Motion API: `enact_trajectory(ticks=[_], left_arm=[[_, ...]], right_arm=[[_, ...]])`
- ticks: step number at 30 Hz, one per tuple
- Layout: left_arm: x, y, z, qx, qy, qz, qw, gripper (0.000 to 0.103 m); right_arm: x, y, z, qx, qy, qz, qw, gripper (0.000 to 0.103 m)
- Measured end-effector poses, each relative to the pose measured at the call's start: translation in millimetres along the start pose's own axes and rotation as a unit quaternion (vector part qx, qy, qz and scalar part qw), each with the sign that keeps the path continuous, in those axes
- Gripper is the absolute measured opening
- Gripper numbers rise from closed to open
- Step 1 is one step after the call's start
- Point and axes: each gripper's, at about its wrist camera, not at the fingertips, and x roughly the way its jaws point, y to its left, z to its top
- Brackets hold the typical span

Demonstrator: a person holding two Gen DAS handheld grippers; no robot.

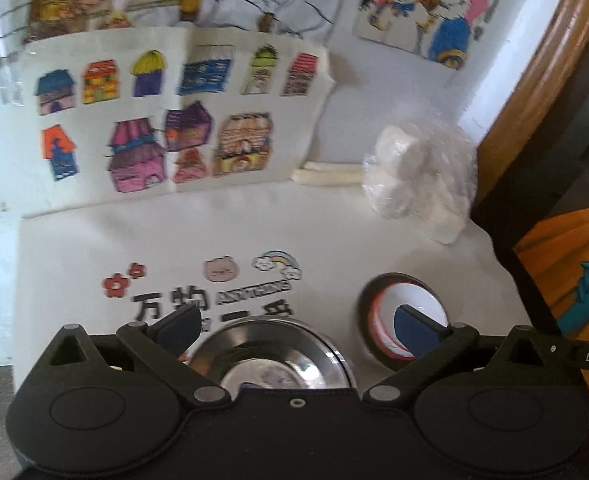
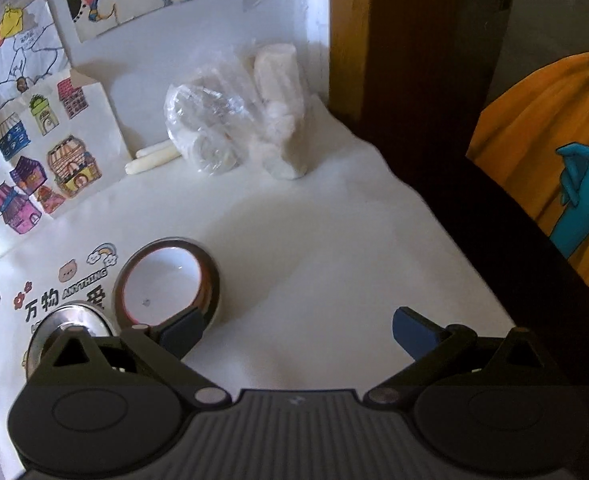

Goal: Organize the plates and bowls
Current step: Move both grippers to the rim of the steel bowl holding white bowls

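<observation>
Two bowls sit on the white cloth-covered surface [image 2: 314,248] against a wall hung with children's drawings [image 1: 154,120]. Left tongs [image 1: 300,330] hover spread wide above the steel bowl [image 1: 274,356]. Right tongs [image 2: 298,332] are also wide, empty, with the white bowl [image 2: 166,280] just beside the left finger. A plastic bag [image 2: 206,128] lies near the wall, well apart from both.

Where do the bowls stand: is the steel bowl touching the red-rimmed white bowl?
Cannot tell. In the right wrist view the steel bowl and white bowl sit close, but neither contact nor gap shows plainly.
</observation>
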Motion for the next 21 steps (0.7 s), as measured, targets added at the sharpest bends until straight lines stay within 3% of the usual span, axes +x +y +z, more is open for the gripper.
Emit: enact_trajectory(ticks=[8, 21], left_arm=[[1.7, 11.1, -9.9, -0.019, 0.011, 0.016, 0.9996, 0.102], [27.5, -10.8, -8.6, 0.012, 0.044, 0.026, 0.9986, 0.102]], right_arm=[[5.6, 11.3, 3.6, -0.015, 0.013, -0.001, 1.000, 0.103], [16.8, -7.4, -5.0, -0.008, 0.061, -0.004, 0.998, 0.103]])
